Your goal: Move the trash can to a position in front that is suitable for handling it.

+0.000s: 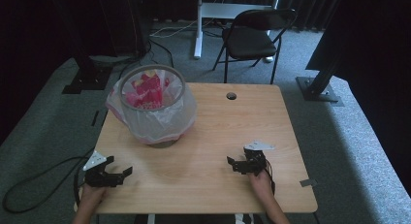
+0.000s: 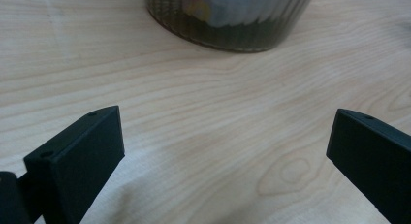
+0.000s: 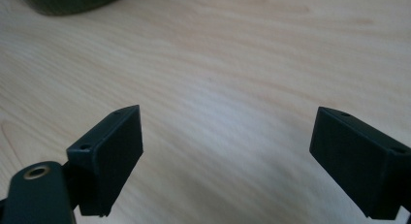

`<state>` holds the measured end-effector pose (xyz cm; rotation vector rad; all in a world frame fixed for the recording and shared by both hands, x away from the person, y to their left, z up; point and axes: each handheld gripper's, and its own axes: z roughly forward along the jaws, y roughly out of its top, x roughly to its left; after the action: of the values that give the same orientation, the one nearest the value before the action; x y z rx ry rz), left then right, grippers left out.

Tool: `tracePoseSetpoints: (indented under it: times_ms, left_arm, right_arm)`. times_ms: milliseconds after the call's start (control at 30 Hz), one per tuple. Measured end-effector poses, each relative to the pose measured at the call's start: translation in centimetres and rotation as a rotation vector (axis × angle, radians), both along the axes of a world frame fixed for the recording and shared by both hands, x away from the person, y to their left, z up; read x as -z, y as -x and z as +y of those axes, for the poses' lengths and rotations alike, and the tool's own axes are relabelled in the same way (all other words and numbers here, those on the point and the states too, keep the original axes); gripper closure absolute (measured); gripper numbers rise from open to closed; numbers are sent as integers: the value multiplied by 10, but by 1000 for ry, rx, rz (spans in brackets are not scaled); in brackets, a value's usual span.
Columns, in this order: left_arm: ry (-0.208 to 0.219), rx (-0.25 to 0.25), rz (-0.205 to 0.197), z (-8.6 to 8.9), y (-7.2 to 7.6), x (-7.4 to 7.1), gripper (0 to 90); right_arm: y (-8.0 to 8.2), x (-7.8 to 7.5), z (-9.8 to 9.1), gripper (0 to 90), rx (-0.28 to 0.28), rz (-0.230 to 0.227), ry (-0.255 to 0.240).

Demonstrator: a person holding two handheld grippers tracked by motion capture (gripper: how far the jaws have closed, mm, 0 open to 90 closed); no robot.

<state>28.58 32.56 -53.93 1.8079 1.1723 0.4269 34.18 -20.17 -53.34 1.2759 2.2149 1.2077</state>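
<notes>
A round bin (image 1: 154, 105) lined with a clear plastic bag stands on the back left of the wooden table (image 1: 228, 132); pink and red wrappers lie inside it. My left gripper (image 1: 121, 165) rests near the front left corner, open, nothing between its jaws. In the left gripper view the left gripper (image 2: 225, 136) points at the ribbed base of the bin (image 2: 228, 25) across bare wood. My right gripper (image 1: 232, 164) sits at the front right, open and empty. The right gripper (image 3: 228, 136) faces bare tabletop, with the bin's base (image 3: 63, 1) at the top left corner.
A cable hole (image 1: 231, 95) is near the table's far edge. Behind the table stand a black folding chair (image 1: 254, 37) and a white desk leg (image 1: 197, 25). Black stand bases (image 1: 317, 88) and cables (image 1: 29, 185) lie on the grey carpet.
</notes>
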Motion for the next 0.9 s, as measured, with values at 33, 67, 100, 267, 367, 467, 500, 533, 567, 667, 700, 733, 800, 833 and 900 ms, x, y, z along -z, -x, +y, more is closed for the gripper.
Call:
tracePoseSetpoints:
  times_ms: [33, 67, 100, 267, 367, 467, 500, 533, 567, 667, 700, 733, 800, 833, 900]
  left_arm:
    - [0, -6, -6, 0, -1, 0, 0]
    - [1, -6, -7, 0, -3, 0, 0]
    - [3, -9, -9, 1, -4, 0, 0]
    - [3, -26, -22, 1, -16, -3, 0]
    - [7, -22, -30, 0, -22, -6, 0]
    - [10, -19, -37, -1, -28, -11, 0]
    - [3, -18, -41, -2, -31, -12, 0]
    - [-8, -18, -47, -3, -33, -14, 0]
    - [-8, -18, -47, -3, -33, -14, 0]
    - [-2, -28, -58, -3, -41, -18, 0]
    - [7, -34, -57, -3, -44, -19, 0]
    - [25, -34, -50, -2, -47, -19, 0]
    - [16, -52, -53, -2, -53, -21, 1]
    - [15, -54, -51, -2, -56, -22, 0]
    - [-51, -73, -56, -5, -62, -23, 0]
  right_arm:
    - [-2, -2, 2, 110, 6, -6, -11]
    - [-4, -3, 3, 110, 12, -10, -30]
    - [-6, -5, 4, 110, 17, -14, -47]
    - [-20, -12, 11, 110, 51, -52, -65]
    - [-29, -16, 14, 110, 68, -51, -75]
    - [-37, -21, 18, 110, 80, -53, -86]
    - [-39, -23, 20, 110, 79, -58, -86]
    - [-42, -25, 23, 110, 77, -63, -86]
    - [-42, -25, 23, 110, 77, -63, -86]
    - [-51, -30, 31, 110, 74, -78, -97]
    - [-54, -32, 33, 111, 66, -82, -104]
    - [-57, -33, 36, 111, 62, -86, -108]
    - [-62, -35, 43, 110, 56, -90, -122]
    - [-65, -37, 47, 111, 53, -93, -124]
    - [-73, -40, 53, 110, 50, -95, -128]
